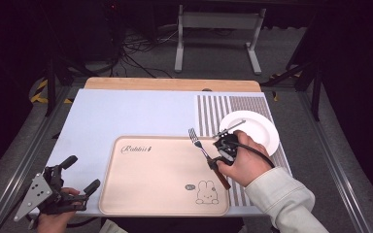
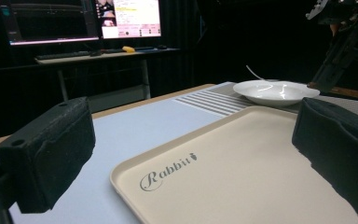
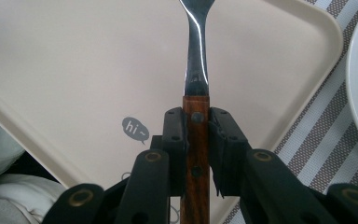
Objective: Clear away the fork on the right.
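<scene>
A fork [image 1: 200,145] with a steel head and a brown wooden handle [image 3: 196,154] is held above the right part of the beige tray [image 1: 145,194]. My right gripper [image 1: 217,162] is shut on the handle; both black pads [image 3: 175,140] press on the wood. The tines point toward the far left, over the tray's far right corner. A white plate [image 1: 257,131] sits on the striped mat [image 1: 213,107] just right of the hand, with a thin metal piece across its near-left rim. My left gripper [image 1: 82,174] rests at the table's near left corner, jaws wide open and empty, facing the tray [image 2: 242,177].
The tray bears a "Rabbit" script and a rabbit drawing [image 1: 206,192]. A pale blue mat [image 1: 126,111] covers the table. Beyond the far edge stand a white metal frame [image 1: 218,29] and floor cables. A desk with lit monitors [image 2: 130,18] shows in the left gripper view.
</scene>
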Demonstrator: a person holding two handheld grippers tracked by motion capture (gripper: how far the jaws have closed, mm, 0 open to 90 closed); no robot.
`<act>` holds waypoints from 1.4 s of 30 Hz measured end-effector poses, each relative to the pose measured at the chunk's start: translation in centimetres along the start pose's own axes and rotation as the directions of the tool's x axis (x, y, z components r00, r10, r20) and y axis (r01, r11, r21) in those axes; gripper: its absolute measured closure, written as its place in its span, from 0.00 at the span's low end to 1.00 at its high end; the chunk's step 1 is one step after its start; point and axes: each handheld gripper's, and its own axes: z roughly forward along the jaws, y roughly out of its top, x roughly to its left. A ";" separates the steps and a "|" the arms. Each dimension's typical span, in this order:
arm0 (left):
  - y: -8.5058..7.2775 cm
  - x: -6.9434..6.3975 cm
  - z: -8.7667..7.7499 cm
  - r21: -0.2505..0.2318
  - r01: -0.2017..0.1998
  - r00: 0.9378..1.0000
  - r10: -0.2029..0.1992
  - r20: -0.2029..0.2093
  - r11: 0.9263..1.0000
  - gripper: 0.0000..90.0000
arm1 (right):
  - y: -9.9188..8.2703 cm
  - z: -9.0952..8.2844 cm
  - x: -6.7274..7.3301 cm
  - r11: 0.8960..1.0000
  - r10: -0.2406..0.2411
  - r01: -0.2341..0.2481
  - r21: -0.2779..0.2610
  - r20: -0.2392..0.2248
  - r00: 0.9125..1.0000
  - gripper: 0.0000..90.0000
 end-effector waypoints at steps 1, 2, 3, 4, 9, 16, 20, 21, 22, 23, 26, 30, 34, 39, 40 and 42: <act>0.0 0.0 0.0 0.000 0.001 1.000 -0.001 0.000 1.000 0.00 | 0.0 0.2 0.1 1.000 0.027 -0.027 -0.002 0.005 1.000 0.87; 0.0 0.0 0.0 0.000 0.001 1.000 -0.001 0.000 1.000 0.00 | 0.0 0.2 0.1 1.000 0.027 -0.027 -0.002 0.005 1.000 0.87; 0.0 0.0 0.0 -0.001 0.000 1.000 0.000 0.000 1.000 0.00 | 0.0 0.3 0.1 1.000 0.026 -0.026 -0.001 0.008 1.000 0.87; 0.0 0.0 0.0 -0.001 -0.001 1.000 0.001 0.000 1.000 0.00 | 0.0 0.4 0.2 0.999 0.036 -0.036 -0.005 0.018 0.999 0.87; 0.0 0.0 0.0 -0.001 0.002 1.000 -0.002 0.000 1.000 0.00 | 0.0 0.9 0.0 0.996 0.084 -0.084 -0.013 0.039 0.996 0.87; 0.0 0.0 0.0 -0.002 0.000 1.000 0.000 0.000 1.000 0.00 | -0.2 2.1 0.0 0.993 0.113 -0.114 0.028 0.038 0.993 0.87; 0.0 0.0 0.0 -0.001 0.001 1.000 -0.001 0.000 1.000 0.00 | -0.3 2.8 0.1 0.989 0.135 -0.137 0.051 0.043 0.990 0.87; 0.0 0.0 0.0 -0.001 0.000 1.000 0.000 0.000 1.000 0.00 | -0.3 3.0 0.1 0.988 0.140 -0.143 0.053 0.049 0.989 0.87; 0.0 0.0 0.0 -0.002 0.000 1.000 0.000 -0.001 1.000 0.00 | -0.4 3.2 0.0 0.988 0.141 -0.144 0.061 0.053 0.989 0.87; 0.0 0.0 0.0 -0.001 0.000 1.000 0.000 0.001 1.000 0.00 | -0.4 3.4 0.0 0.986 0.146 -0.149 0.069 0.053 0.988 0.87; 0.0 0.0 0.0 -0.001 0.000 1.000 0.000 0.002 1.000 0.00 | -0.5 3.9 0.1 0.984 0.153 -0.157 0.083 0.060 0.986 0.87; 0.0 0.0 0.0 -0.001 -0.001 1.000 0.001 0.002 1.000 0.00 | -0.6 4.5 0.1 0.981 0.156 -0.162 0.104 0.063 0.986 0.87; 0.0 0.0 0.0 -0.001 -0.002 1.000 0.002 0.004 1.000 0.00 | -0.7 5.0 0.1 0.978 0.165 -0.173 0.119 0.074 0.984 0.87; 0.0 0.0 0.0 -0.001 -0.003 1.000 0.003 0.004 1.000 0.00 | -0.8 5.5 0.0 0.972 0.178 -0.188 0.140 0.081 0.981 0.87; 0.0 0.0 0.0 -0.001 -0.003 1.000 0.003 0.004 1.000 0.00 | -0.8 5.5 0.0 0.971 0.182 -0.193 0.144 0.083 0.980 0.87; 0.0 -0.1 0.0 -0.001 -0.002 1.000 0.002 0.004 1.000 0.00 | -0.8 5.7 0.0 0.970 0.184 -0.195 0.148 0.085 0.979 0.87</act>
